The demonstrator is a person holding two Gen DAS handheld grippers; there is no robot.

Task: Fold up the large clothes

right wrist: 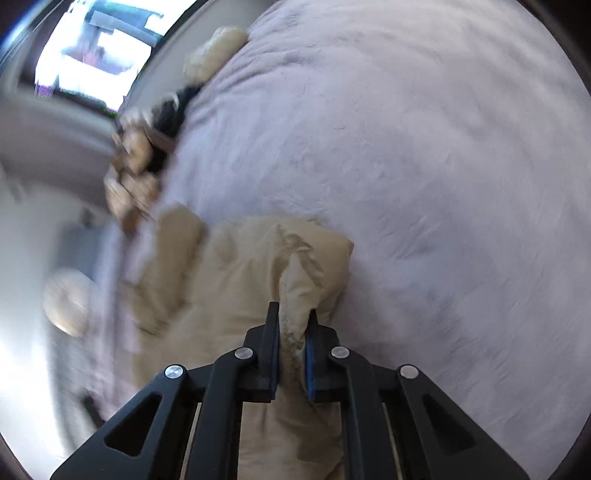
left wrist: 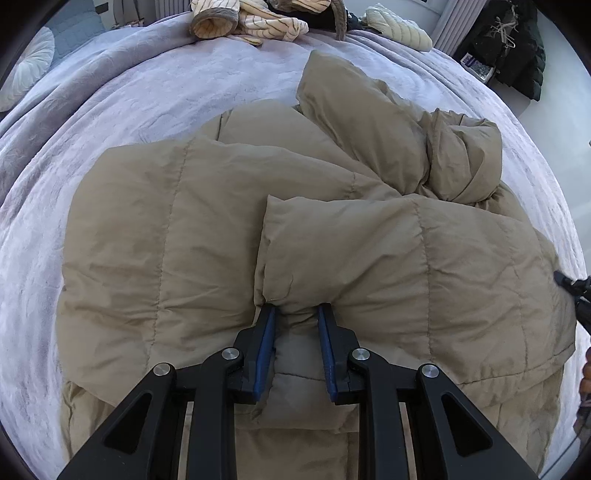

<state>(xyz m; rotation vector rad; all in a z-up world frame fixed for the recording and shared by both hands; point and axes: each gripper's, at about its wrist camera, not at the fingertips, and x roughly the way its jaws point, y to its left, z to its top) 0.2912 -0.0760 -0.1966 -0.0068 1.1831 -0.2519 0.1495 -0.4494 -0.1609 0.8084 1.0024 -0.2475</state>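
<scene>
Underneath, lilac blanket [left wrist: 155, 110] covering bed, tan puffer jacket [left wrist: 166, 229] spread across

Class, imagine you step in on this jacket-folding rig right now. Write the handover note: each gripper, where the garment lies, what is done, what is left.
Left gripper: shut on a thick fold at the near edge of the tan puffer jacket.
Right gripper: shut on a pinch of jacket fabric; that view is blurred.
Jacket: on the lilac bedspread, spread out, one side panel already laid over the body, a sleeve bunched at the far side.
Other clothes are piled at the bed's far edge.
Done: first panel folded in.
Left: tuck the sleeve, finish folding, flatten the bundle.
</scene>
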